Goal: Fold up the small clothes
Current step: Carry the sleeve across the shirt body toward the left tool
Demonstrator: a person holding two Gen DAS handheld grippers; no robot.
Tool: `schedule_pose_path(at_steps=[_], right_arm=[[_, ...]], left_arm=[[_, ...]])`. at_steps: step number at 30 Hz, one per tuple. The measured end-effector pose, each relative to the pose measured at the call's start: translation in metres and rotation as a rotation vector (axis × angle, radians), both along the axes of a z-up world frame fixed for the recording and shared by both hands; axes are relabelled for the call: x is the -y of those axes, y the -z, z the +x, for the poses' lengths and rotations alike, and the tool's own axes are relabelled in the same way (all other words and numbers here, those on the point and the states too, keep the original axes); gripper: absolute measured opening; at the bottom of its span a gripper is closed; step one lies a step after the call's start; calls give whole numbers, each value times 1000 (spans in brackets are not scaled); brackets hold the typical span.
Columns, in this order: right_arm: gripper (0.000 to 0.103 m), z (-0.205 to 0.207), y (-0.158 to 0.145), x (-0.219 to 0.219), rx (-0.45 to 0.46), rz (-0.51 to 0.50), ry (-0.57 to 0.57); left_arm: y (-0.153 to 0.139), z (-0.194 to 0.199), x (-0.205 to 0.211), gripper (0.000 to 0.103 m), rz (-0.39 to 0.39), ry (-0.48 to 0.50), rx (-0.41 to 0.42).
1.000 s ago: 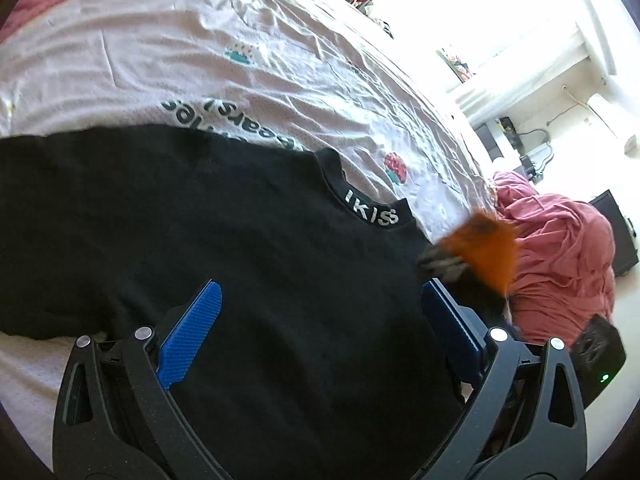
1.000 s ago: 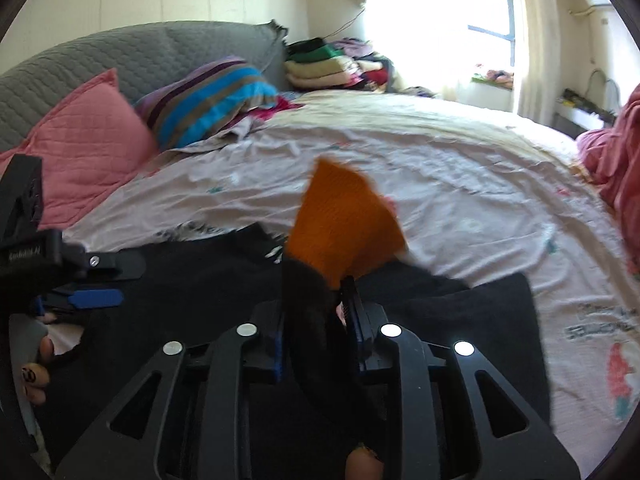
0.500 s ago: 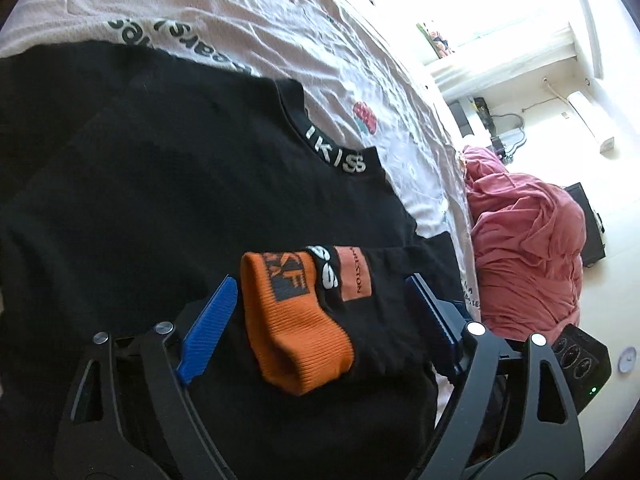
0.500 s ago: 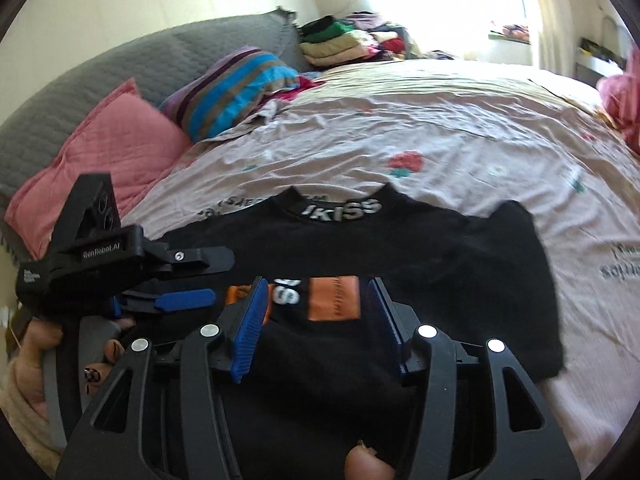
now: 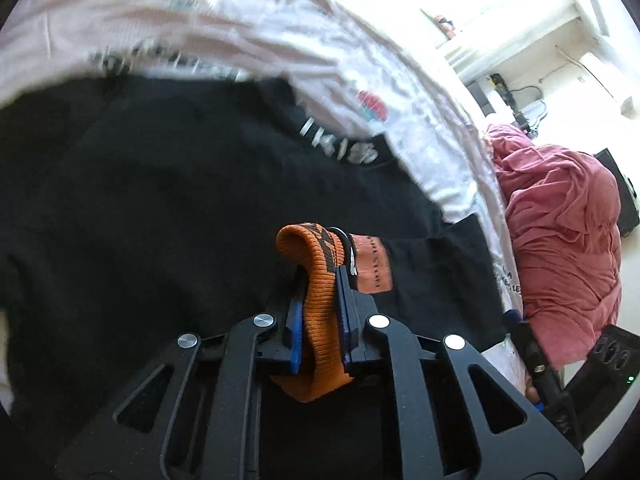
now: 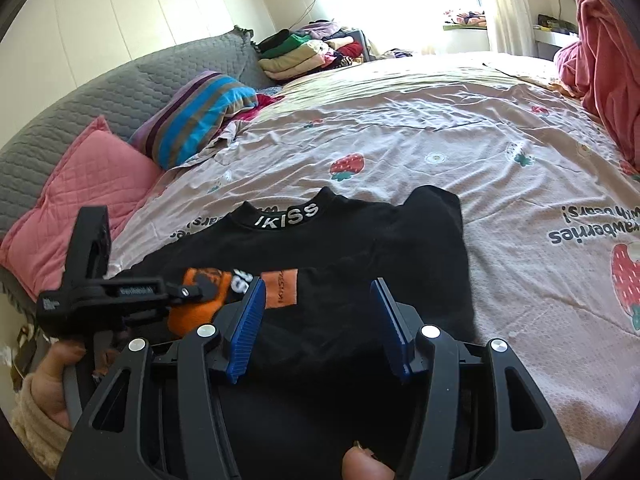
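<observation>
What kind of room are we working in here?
A bedroom, most likely: the black shirt lies on a bed with a strawberry-print sheet, pillows lean against a grey padded headboard, and folded clothes are stacked at the far corner.

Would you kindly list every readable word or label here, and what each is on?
"IKISS": collar of the black top.
"Strawberries with bears!", upside down: bedsheet.
Orange patch: print too small.
Sock: partly hidden.
Left gripper: label blurred.
</observation>
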State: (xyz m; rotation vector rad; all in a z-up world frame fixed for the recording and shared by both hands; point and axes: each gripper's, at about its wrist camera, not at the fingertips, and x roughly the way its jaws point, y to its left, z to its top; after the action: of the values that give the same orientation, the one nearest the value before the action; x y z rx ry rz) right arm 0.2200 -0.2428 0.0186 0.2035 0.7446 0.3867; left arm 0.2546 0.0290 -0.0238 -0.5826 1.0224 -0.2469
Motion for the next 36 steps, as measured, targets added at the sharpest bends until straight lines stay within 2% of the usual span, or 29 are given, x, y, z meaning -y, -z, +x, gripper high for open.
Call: schedule_pose_path(at_steps=[4, 7, 9, 17, 20, 23, 25, 27, 28, 32, 36], right_arm=[[53, 0, 0, 5, -6, 0, 11], [53, 1, 1, 6, -10, -9, 14], [53, 2, 2, 5, -10, -15, 13], [53, 15, 17, -8, -46, -95, 22], [53, 19, 22, -14, -60, -129, 21], [53, 24, 27, -20, -70, -155, 19], [53, 27, 30, -23, -78, -169, 14], [53, 30, 33, -26, -88, -186, 13], [55, 32, 35, -28, -92, -195, 10], [58, 38, 45, -29, -130, -216, 16], [64, 39, 55, -26, -167, -250, 27]], left_arm=[[-42, -7, -4, 5, 63, -16, 123], [-62, -15, -16, 5, 65, -42, 176], [-64, -20, -29, 5, 67, -64, 183], [-30, -22, -55, 5, 61, -116, 95], [-26, -25, -61, 8, 100, -139, 90], [-32, -33, -65, 10, 171, -174, 112], [-36, -35, -66, 11, 185, -176, 123], [-41, -36, -62, 25, 214, -168, 136], [-41, -35, -59, 29, 225, -155, 138], [-27, -26, -42, 32, 252, -89, 98], [4, -23, -31, 40, 310, -55, 16]])
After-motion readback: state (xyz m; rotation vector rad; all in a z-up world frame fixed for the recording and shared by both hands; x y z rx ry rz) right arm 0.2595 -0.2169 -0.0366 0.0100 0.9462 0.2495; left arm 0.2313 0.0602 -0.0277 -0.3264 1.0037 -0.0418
